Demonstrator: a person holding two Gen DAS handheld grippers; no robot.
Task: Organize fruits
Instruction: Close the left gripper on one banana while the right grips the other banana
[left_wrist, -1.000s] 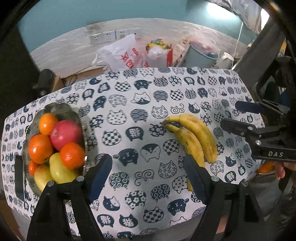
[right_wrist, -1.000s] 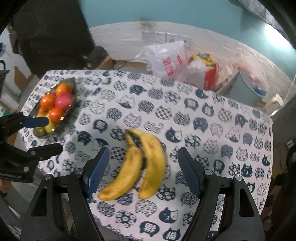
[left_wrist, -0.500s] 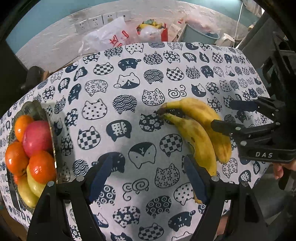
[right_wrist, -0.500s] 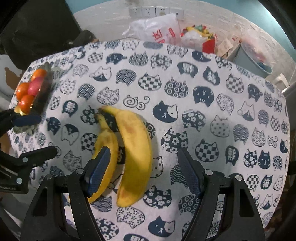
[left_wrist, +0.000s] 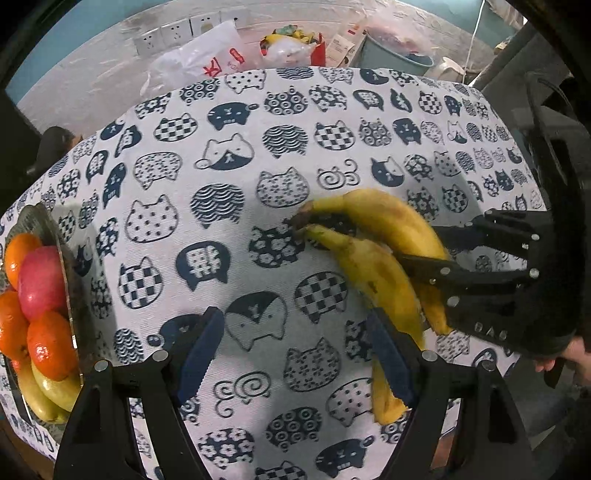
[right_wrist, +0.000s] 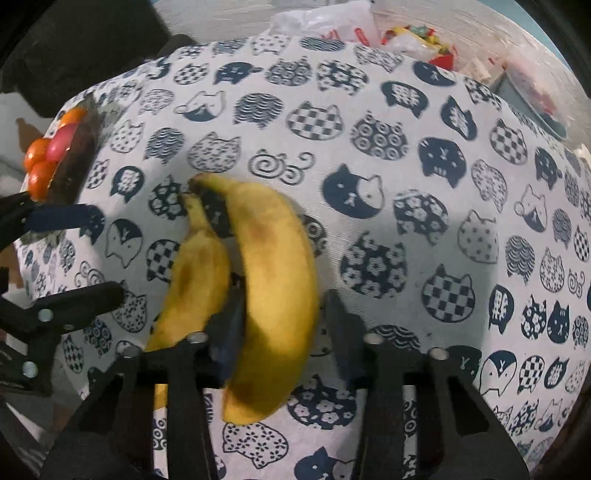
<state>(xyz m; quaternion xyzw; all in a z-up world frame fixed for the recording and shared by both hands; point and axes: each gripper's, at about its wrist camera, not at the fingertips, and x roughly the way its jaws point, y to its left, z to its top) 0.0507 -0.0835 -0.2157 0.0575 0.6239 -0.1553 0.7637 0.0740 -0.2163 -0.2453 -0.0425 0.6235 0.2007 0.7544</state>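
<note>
Right hand-held gripper (right_wrist: 280, 325) has just been closing on one ripe yellow banana (right_wrist: 273, 280) of a joined pair; left hand-held gripper (left_wrist: 291, 354) gapes empty. Lifting could tear the stem.

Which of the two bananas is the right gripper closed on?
The right gripper is shut on the larger banana, the one farther from the fruit bowl. The smaller banana lies outside the jaws, on the bowl side.

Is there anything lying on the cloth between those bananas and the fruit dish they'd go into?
Nothing visible lies there. The bananas, with the right gripper closed on one, sit on the tablecloth, and only bare cloth separates them from the fruit dish at its edge. The open left gripper hovers above that stretch.
</note>
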